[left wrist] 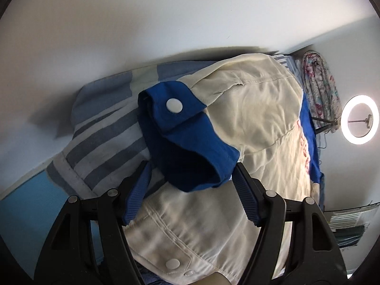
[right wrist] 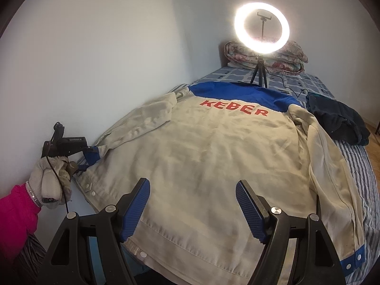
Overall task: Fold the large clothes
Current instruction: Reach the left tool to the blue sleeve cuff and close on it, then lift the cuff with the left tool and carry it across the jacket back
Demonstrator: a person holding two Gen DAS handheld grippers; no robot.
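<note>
- The cream jacket lies spread back-up on the striped bedspread, red lettering toward the blue yoke, far from both claws.
- The right gripper hovers above the jacket's hem, its jaws apart with nothing between them.
- The left gripper has its jaws apart either side of the blue cuff of the left sleeve; whether the pads touch it cannot be told.
- A gloved hand holds that gripper beside the wall.

My ring light glares, overexposed, casting soft shadows on the wall; fisheye edges curve and darken, slightly blurred.
</note>
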